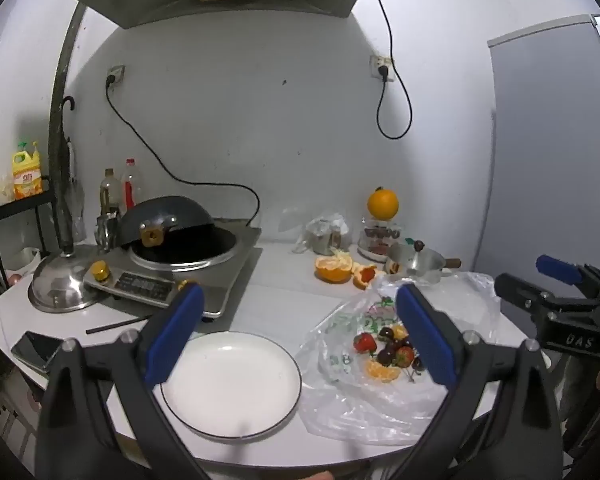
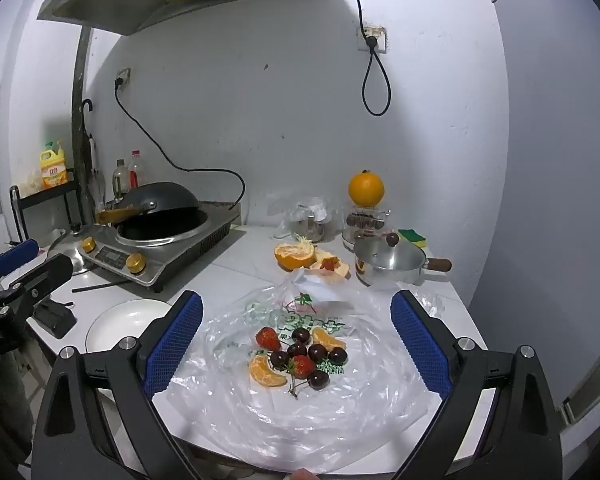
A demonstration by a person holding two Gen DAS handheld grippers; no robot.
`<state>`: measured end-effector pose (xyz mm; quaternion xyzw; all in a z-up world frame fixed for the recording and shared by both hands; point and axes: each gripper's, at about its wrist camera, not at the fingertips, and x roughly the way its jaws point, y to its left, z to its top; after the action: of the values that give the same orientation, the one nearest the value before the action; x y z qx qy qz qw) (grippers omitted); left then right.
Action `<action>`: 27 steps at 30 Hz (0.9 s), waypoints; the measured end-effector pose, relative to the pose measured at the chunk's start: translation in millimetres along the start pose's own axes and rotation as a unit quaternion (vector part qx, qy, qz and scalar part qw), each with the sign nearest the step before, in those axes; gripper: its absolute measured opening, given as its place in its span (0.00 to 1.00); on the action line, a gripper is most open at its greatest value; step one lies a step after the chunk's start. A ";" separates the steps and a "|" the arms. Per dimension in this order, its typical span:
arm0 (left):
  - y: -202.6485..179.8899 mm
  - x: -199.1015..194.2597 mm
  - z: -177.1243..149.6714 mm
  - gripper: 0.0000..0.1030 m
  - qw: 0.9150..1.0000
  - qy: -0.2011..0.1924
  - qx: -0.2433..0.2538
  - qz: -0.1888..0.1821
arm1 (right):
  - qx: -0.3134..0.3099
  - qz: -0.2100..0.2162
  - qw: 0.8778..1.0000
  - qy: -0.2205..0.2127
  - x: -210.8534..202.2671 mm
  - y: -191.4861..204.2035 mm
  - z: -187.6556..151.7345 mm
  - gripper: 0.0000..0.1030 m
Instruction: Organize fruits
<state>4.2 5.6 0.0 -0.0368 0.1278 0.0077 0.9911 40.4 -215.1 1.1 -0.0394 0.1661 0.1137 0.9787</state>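
A clear plastic bag (image 2: 300,408) lies flat on the white counter with a small pile of fruit on it: two strawberries (image 2: 267,338), several dark cherries (image 2: 317,353) and two orange segments (image 2: 265,372). The pile also shows in the left wrist view (image 1: 388,350). An empty white plate (image 1: 228,380) with a dark rim sits left of the bag; it also shows in the right wrist view (image 2: 120,326). My left gripper (image 1: 296,332) is open above the plate's right side. My right gripper (image 2: 296,344) is open, held over the fruit pile.
A peeled orange with peel (image 2: 294,256), a whole orange (image 2: 366,189) on a jar and a small steel pan (image 2: 388,264) stand behind the bag. An induction cooker with wok (image 1: 180,256), a steel lid (image 1: 62,286) and a phone (image 1: 36,348) are at left.
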 end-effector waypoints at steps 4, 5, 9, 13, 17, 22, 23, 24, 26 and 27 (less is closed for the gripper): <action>-1.0 -0.7 0.3 0.95 1.000 0.000 0.002 0.000 | 0.001 0.001 1.000 -0.002 -0.6 -0.2 0.5 0.94; -1.2 -0.6 0.2 0.95 1.000 0.000 0.002 0.000 | 0.002 0.000 1.000 -0.002 -0.5 0.0 0.6 0.94; -1.9 -1.5 0.6 0.95 1.000 -0.001 0.000 -0.001 | 0.001 -0.001 1.000 -0.001 -1.8 0.8 0.8 0.94; -2.9 -4.5 1.5 0.95 1.000 -0.006 0.001 -0.001 | 0.002 -0.001 1.000 -0.002 -2.6 0.1 -0.1 0.94; -2.2 -5.3 1.9 0.95 1.000 -0.006 0.000 -0.001 | 0.001 -0.002 1.000 -0.005 -3.0 0.0 -0.1 0.94; -3.0 -7.4 3.3 0.95 1.000 -0.005 -0.001 -0.009 | 0.000 -0.002 1.000 -0.003 -2.6 0.5 -0.5 0.94; -3.5 -7.9 4.0 0.95 1.000 -0.006 0.001 -0.009 | -0.002 -0.002 1.000 -0.004 -2.9 0.7 -0.8 0.94; -3.8 -8.4 4.3 0.95 1.000 -0.006 0.002 -0.009 | -0.003 -0.003 1.000 -0.005 -2.9 0.6 -1.1 0.94; -3.9 -8.7 4.6 0.95 1.000 -0.007 0.001 -0.009 | -0.004 -0.003 1.000 -0.006 -2.9 0.8 -1.4 0.94; -4.0 -8.8 4.9 0.95 1.000 -0.006 0.000 -0.008 | -0.005 -0.003 1.000 -0.006 -2.9 1.0 -1.4 0.94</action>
<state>-3.0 1.9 7.2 -0.0375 0.1210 0.0000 0.9919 37.1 -214.9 0.7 -0.0437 0.1598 0.1116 0.9799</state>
